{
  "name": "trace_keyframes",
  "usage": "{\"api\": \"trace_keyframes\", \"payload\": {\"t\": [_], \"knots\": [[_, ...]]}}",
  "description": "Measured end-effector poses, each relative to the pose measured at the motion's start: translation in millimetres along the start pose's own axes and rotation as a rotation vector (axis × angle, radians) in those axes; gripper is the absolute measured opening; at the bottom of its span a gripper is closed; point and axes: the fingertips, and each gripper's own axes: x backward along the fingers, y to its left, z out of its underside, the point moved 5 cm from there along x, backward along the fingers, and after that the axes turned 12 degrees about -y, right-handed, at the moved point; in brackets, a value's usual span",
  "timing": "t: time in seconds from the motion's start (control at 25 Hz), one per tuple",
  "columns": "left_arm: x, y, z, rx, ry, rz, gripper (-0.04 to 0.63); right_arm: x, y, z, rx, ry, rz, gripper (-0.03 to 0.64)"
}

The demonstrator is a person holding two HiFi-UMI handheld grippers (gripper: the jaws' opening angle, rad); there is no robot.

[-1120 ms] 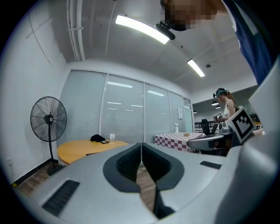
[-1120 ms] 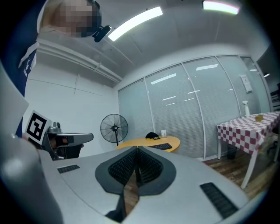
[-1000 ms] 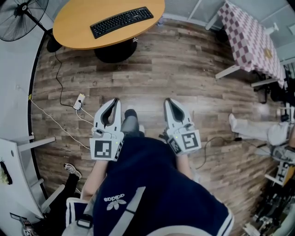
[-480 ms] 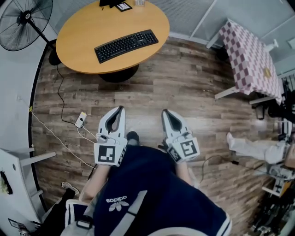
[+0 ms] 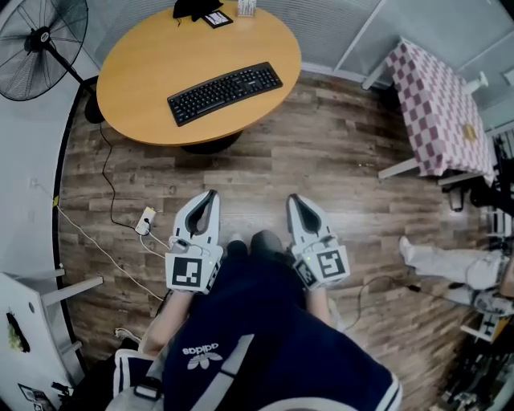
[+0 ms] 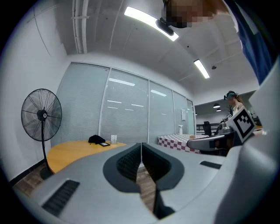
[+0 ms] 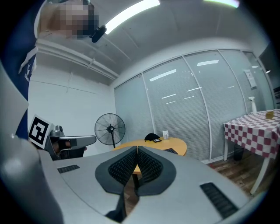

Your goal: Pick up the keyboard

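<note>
A black keyboard (image 5: 226, 92) lies at a slant on the round wooden table (image 5: 152, 112) at the top of the head view. Both grippers hang over the plank floor well short of the table, held level and side by side. My left gripper (image 5: 211, 195) is shut with nothing in it, and so is my right gripper (image 5: 291, 198). In the left gripper view the closed left gripper (image 6: 141, 145) hides most of the table (image 6: 70, 153). In the right gripper view the right gripper (image 7: 137, 149) points at the table (image 7: 175, 142), with a corner of the keyboard (image 7: 172, 151) showing.
A standing fan (image 5: 40, 36) is left of the table. A white power strip (image 5: 144, 221) with cables lies on the floor by my left gripper. A checked-cloth table (image 5: 438, 104) stands at the right. A black object (image 5: 195, 8) and small items sit at the table's far edge. Another person's legs (image 5: 438, 257) show at right.
Both grippers and I have moved toward the round table, which now sits lower and fuller in the head view. Both grippers stay shut.
</note>
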Motion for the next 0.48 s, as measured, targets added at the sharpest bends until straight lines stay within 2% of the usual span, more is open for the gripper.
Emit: {"api": "trace_keyframes", "payload": {"t": [0.16, 0.48], "knots": [[-2, 9, 5, 0.022, 0.017, -0.013, 0.009, -11, 3, 3, 0.003, 0.01, -0.012, 0.006], [-24, 28, 12, 0.003, 0.037, -0.042, 0.009, -47, -13, 4, -0.016, 0.007, -0.032, 0.006]]}}
